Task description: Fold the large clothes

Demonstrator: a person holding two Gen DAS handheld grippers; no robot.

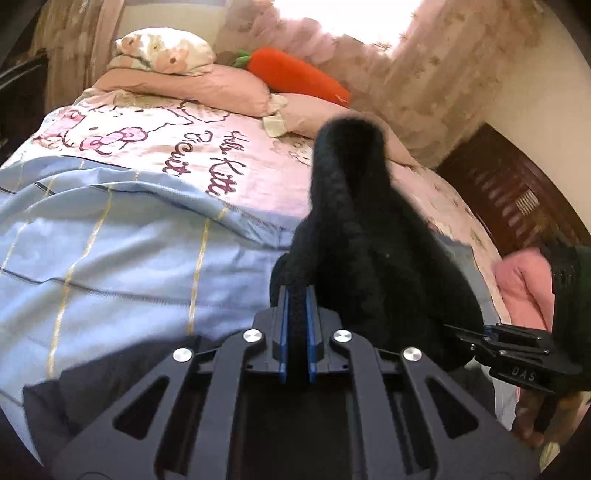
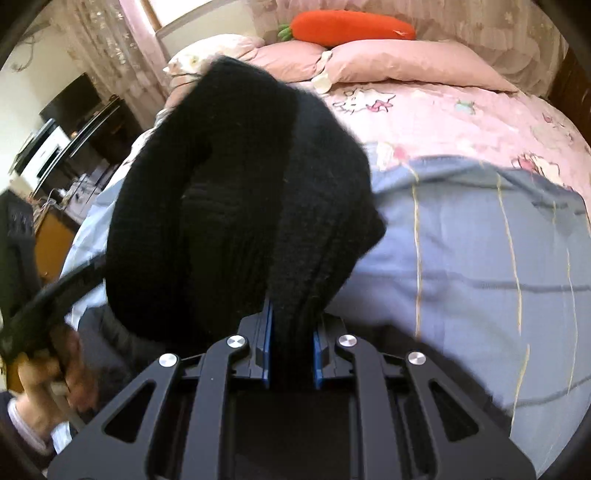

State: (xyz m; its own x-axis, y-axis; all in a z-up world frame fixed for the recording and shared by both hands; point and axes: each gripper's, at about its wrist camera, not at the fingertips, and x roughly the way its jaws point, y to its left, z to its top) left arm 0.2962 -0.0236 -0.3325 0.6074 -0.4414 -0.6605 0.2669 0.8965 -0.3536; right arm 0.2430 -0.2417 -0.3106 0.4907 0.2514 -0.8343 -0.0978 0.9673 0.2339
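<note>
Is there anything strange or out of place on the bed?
Only one thing: a plush carrot lies across the pink pillows at the head of the bed. Nothing looks spilled or damaged.

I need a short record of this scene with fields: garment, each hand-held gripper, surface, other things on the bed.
garment: black knitted garment, bunched, lifted over the bed
left hand-held gripper: shut on a fold of the knit
right hand-held gripper: shut on another fold of the knit
surface: light blue striped sheet spread over a pink cartoon-print bed cover
other things: orange plush carrot lying on pink pillows at the far end of the bed
</note>
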